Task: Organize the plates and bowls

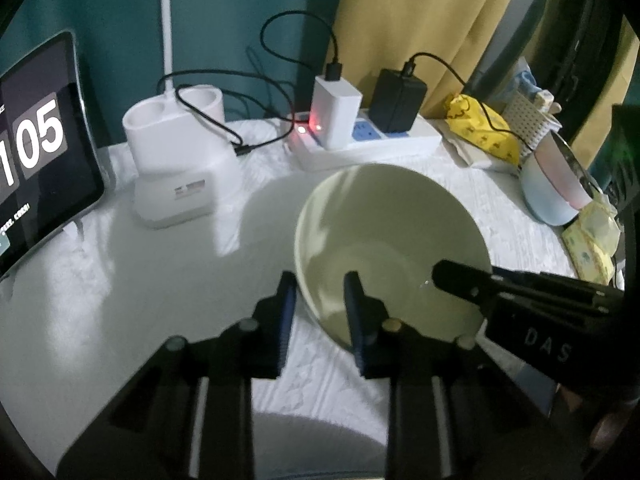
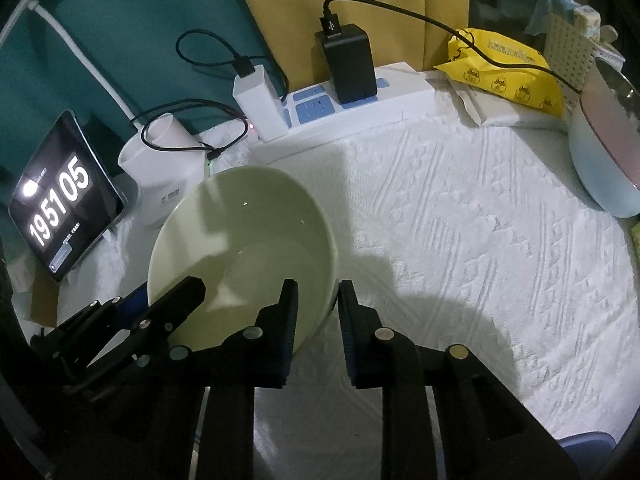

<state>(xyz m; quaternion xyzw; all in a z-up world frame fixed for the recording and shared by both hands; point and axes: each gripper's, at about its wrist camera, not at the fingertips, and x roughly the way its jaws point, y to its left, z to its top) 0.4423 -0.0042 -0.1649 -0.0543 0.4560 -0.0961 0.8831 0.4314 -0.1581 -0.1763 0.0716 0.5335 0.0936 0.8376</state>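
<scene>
Both grippers pinch the rim of one pale green ceramic bowl (image 1: 384,240): the left gripper (image 1: 320,300) on its near-left wall, the right gripper (image 2: 318,304) on the opposite wall. The bowl sits over the white textured tablecloth (image 2: 480,240), near a white power strip (image 2: 360,108).

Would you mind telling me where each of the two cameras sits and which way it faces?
Left wrist: on the left gripper, looking down at the green bowl; own fingers straddle its rim, and the right gripper enters from the right.
Right wrist: on the right gripper, looking down at the bowl's other side; own fingers straddle the rim.
Shared: bowl, tablet clock, power strip, white tablecloth.
</scene>
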